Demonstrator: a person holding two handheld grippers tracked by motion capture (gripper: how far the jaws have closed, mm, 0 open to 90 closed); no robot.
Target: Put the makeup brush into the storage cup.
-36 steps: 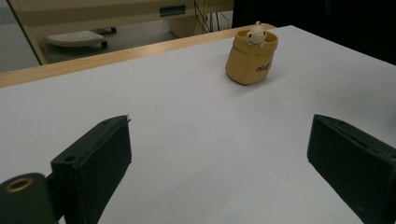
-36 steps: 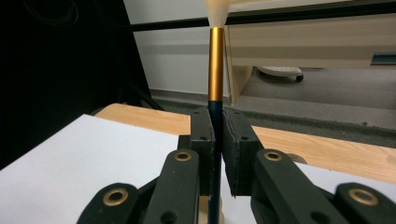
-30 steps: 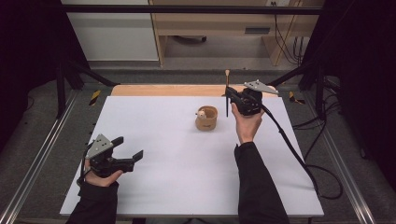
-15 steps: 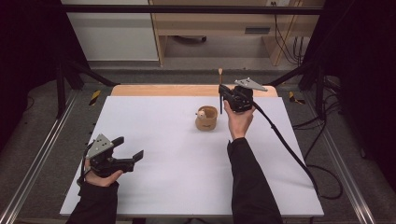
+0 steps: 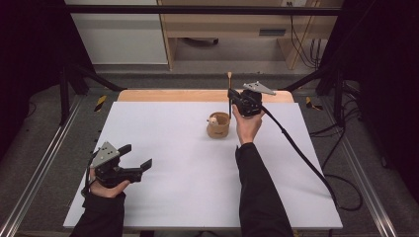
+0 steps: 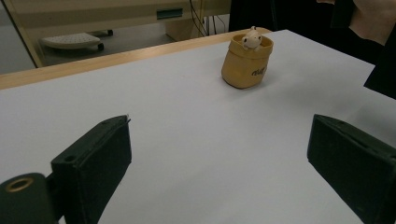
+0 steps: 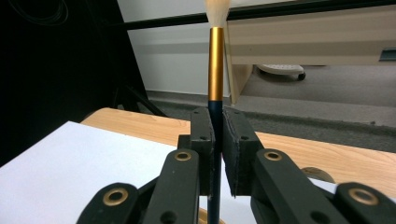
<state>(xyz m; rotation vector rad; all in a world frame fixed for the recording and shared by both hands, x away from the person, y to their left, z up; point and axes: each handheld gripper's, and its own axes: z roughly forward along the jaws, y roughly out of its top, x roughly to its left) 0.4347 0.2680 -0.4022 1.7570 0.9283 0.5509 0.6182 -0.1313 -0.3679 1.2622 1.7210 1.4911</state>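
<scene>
Table with a white top carries a small tan cup, a little white figure peeking from its rim. Left gripper rests near the front left edge, jaws spread wide and empty. Right gripper, just beside the cup, clamps an upright brush, bristles up.

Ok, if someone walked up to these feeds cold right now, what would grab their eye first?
Probably the brush, held upright in the right gripper above the far side of the white table, gold ferrule and pale bristles up. Next, the tan cup beside it, a small white figure peeking over its rim. The left gripper rests open near the front left.
</scene>
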